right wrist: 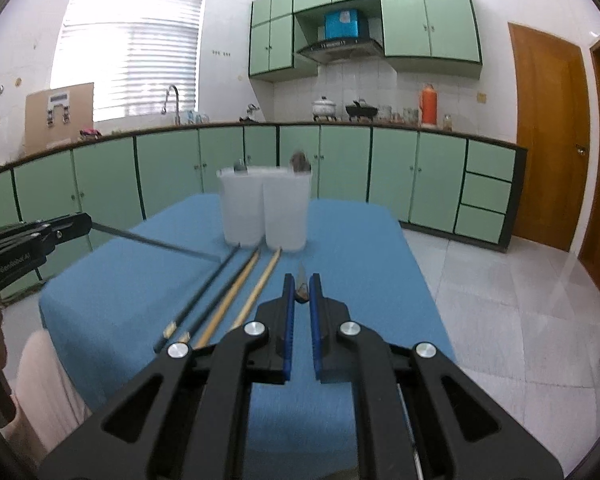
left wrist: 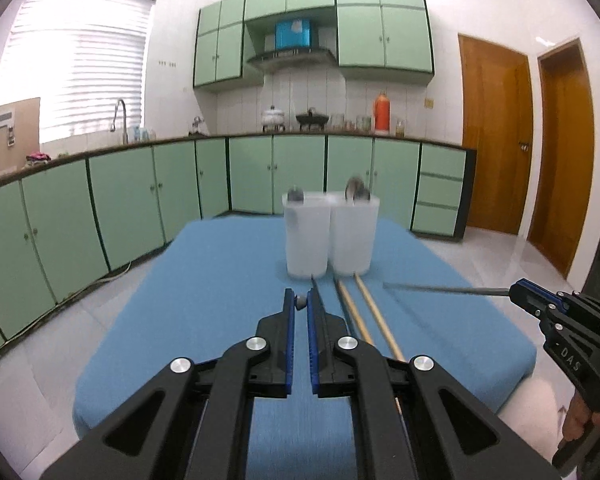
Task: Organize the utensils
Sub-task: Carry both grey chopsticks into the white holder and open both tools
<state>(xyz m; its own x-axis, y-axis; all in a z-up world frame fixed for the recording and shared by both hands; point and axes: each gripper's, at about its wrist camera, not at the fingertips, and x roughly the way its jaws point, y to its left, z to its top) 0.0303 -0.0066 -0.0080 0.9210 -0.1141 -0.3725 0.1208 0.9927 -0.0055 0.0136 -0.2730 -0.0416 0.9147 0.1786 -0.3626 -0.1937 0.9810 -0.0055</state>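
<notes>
Two translucent white cups point(left wrist: 328, 232) point(right wrist: 264, 208) stand side by side on the blue table point(left wrist: 220, 300) point(right wrist: 360, 248), each holding metal utensils. My left gripper point(left wrist: 301, 302) is shut on a dark chopstick whose end point(left wrist: 301, 303) shows between its tips; in the right wrist view that chopstick point(right wrist: 156, 242) sticks out from it point(right wrist: 85, 222) over the table. My right gripper point(right wrist: 301, 290) is shut on another dark chopstick point(right wrist: 301, 284), seen in the left wrist view point(left wrist: 444, 289) pointing left from it point(left wrist: 514, 292). Two wooden chopsticks point(left wrist: 364, 312) point(right wrist: 244, 292) and dark chopsticks point(right wrist: 204, 300) lie on the table.
Green kitchen cabinets point(left wrist: 140, 192) and a counter with a sink tap point(left wrist: 120, 118), pots and an orange flask point(left wrist: 382, 112) run behind the table. Wooden doors point(left wrist: 496, 132) stand at the right. White tiled floor surrounds the table.
</notes>
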